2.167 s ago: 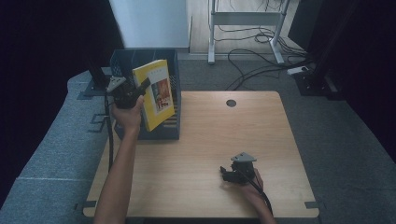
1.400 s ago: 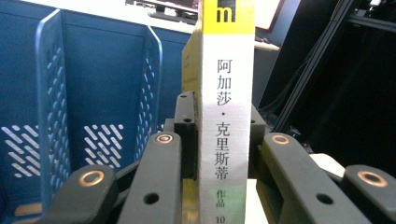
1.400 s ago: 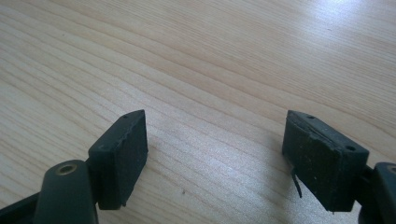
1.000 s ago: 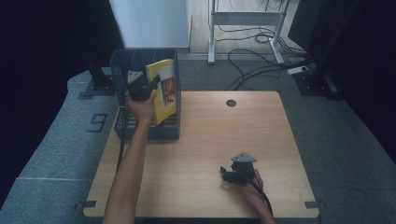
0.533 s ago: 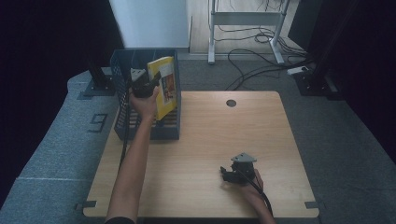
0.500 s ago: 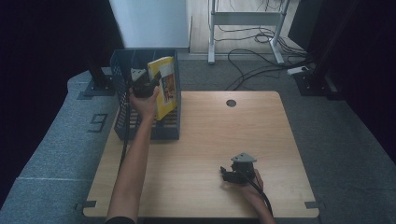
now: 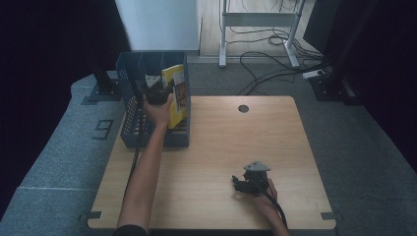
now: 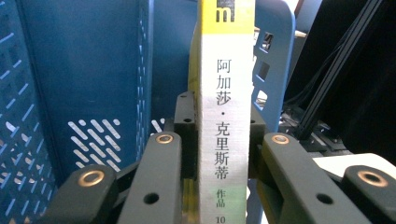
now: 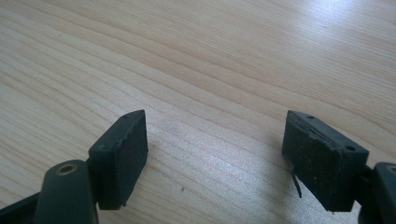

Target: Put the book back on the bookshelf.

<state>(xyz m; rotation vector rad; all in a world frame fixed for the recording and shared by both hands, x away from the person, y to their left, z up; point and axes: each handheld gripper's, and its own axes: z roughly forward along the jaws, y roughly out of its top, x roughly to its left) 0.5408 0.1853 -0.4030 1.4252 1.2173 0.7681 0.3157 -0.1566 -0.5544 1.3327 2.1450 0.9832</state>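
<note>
Book: yellow paperback, upright, partly down inside the blue basket at the table's far left corner
Left gripper: clamped tight on the book's spine, jaws pressing both sides
Right gripper: jaws spread apart, nothing between, resting low on the wooden table

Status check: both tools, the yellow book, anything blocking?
Left tool shut on yellow paperback book, spine between jaws, upright in blue perforated plastic crate. Right tool open, idle on wooden table. Nothing blocking.
</note>
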